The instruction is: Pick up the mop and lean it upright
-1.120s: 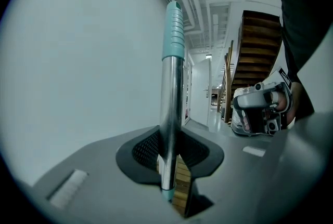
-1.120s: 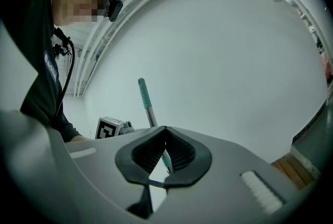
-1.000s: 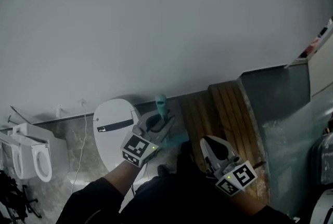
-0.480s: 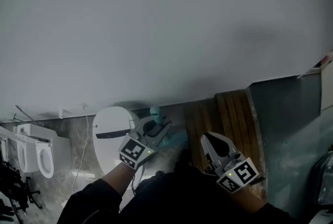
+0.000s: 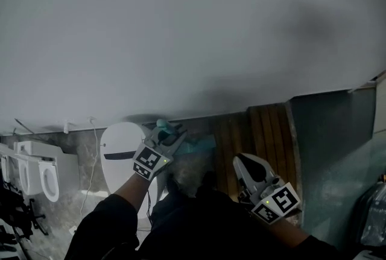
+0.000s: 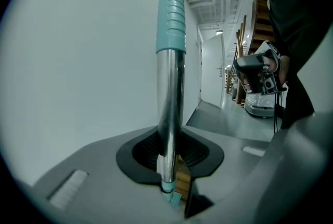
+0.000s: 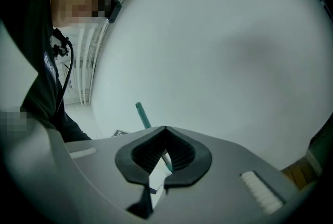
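The mop has a silver pole [image 6: 169, 103] and a teal ribbed grip [image 6: 171, 10]. It stands nearly upright against the pale wall [image 5: 181, 29]. My left gripper [image 5: 170, 135] is shut on the pole just below the grip [image 5: 161, 126], and the pole runs up between its dark pads [image 6: 143, 153]. The teal mop head [image 5: 200, 145] lies on the floor by the wall. My right gripper [image 5: 253, 169] hangs lower right with its jaws closed tip to tip on nothing. From the right gripper [image 7: 164, 129], the teal grip [image 7: 141, 115] shows beyond the jaws.
A white rounded unit [image 5: 120, 153] stands left of the mop, and a thin cable [image 5: 90, 162] trails over the floor beside it. White toilet seats [image 5: 36, 171] line the far left. Wooden slats [image 5: 259, 132] lie to the right, next to a grey panel [image 5: 338, 150].
My left gripper has carried the mop handle left and closer to the wall. The right gripper has stayed in place.
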Motion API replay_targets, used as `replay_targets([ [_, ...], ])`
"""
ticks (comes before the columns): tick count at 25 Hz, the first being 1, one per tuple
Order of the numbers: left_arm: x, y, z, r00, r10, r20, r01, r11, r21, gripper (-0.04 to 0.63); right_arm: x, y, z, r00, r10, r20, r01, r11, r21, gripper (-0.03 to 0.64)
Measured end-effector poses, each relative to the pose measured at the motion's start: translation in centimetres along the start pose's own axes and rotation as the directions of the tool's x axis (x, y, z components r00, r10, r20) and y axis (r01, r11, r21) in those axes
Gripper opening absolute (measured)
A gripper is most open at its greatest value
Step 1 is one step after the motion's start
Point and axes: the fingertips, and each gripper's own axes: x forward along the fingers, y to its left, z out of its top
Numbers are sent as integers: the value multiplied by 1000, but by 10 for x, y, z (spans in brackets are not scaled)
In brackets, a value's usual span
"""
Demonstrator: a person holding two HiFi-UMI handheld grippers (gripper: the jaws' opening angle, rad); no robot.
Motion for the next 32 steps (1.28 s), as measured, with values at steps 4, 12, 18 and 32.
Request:
replay_targets([
  [4, 16, 16, 0, 1000, -24, -15, 25, 999, 23, 103, 3, -10, 1, 999, -34, -5, 34, 999, 4, 6],
  [12, 24, 40, 11, 999, -48, -19, 49, 998, 43, 103, 14, -12, 8, 997, -82, 3, 82, 997, 8, 6],
  [18, 22, 57, 4, 998, -59, -25, 60, 997, 43, 103, 23, -7, 7, 994, -105, -1, 105, 994, 4, 6],
  [32, 51, 73, -61, 991, -105, -87, 107, 994, 27, 103, 11, -1, -18, 978, -198, -66, 199, 980, 0, 6],
])
